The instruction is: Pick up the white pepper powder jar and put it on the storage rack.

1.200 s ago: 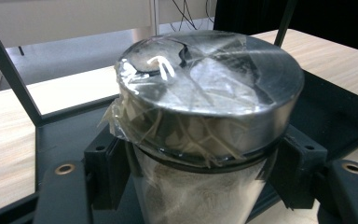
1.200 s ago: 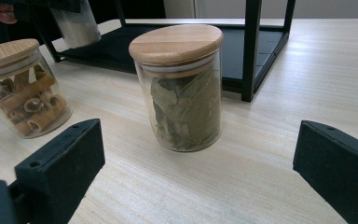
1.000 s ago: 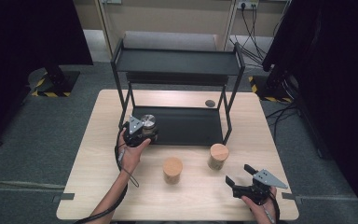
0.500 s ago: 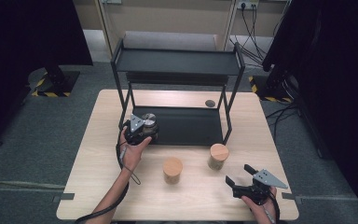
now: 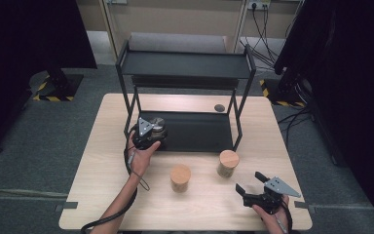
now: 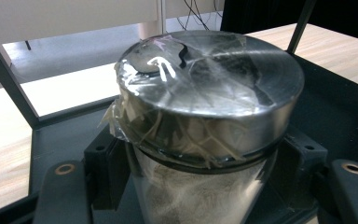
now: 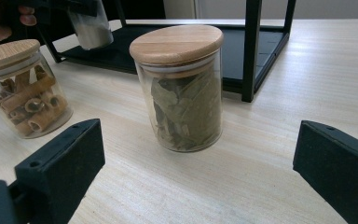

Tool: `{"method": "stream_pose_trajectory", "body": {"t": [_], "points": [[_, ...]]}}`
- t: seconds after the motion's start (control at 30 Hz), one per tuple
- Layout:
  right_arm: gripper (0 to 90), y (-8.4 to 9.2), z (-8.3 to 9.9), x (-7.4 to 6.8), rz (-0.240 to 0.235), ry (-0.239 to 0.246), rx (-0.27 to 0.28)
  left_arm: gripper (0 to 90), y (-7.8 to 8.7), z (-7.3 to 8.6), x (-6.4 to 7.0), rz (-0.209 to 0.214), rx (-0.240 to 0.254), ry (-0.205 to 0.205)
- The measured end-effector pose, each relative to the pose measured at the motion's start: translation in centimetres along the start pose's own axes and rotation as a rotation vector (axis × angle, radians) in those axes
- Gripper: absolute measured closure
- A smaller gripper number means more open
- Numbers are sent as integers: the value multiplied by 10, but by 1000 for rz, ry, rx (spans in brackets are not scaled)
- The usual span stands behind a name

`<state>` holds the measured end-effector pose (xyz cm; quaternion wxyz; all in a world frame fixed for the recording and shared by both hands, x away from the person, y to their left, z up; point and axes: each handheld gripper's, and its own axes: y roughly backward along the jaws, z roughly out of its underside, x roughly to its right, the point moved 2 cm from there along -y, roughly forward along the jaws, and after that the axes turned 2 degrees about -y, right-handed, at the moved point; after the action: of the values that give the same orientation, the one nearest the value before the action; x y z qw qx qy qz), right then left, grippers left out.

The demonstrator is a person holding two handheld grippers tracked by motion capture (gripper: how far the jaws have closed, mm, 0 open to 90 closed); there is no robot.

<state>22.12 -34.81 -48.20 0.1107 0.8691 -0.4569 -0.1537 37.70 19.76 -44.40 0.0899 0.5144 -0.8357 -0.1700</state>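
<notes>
My left gripper (image 5: 148,132) is shut on a glass jar with a metal lid (image 5: 157,124) wrapped in clear film (image 6: 209,88); its pads (image 6: 105,154) press on the glass below the lid. The jar hangs over the left end of the black rack's lower shelf (image 5: 195,131), and in the right gripper view it (image 7: 91,28) sits just above that shelf. My right gripper (image 5: 249,181) stands open near the table's front right, jaws wide apart (image 7: 203,158). Ahead of it stands a wooden-lidded jar of bay leaves (image 7: 182,88) (image 5: 228,163), apart from the jaws.
A second wooden-lidded jar, with cinnamon sticks (image 5: 180,178) (image 7: 21,88), stands mid-table in front of the rack. The black two-level rack (image 5: 185,63) fills the table's back half, its posts (image 7: 251,46) near the bay-leaf jar. A small dark disc (image 5: 219,107) lies behind the rack.
My left gripper with the metal-lidded jar has edged slightly further over the lower shelf. The right gripper has kept still.
</notes>
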Motion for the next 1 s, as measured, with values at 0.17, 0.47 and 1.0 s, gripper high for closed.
{"method": "stream_pose_trajectory", "body": {"t": [0.17, 0.47, 1.0], "points": [[25, 0, 0, 0, 0, -1, 0, 311, -3, 0, 0, -11, -6, -1], [25, 0, 0, 0, 0, -1, 0, 311, -8, 3, -1, -28, -5, 13], [25, 0, 0, 0, -1, -1, 1, 311, -16, 6, 0, -41, -10, 20]]}}
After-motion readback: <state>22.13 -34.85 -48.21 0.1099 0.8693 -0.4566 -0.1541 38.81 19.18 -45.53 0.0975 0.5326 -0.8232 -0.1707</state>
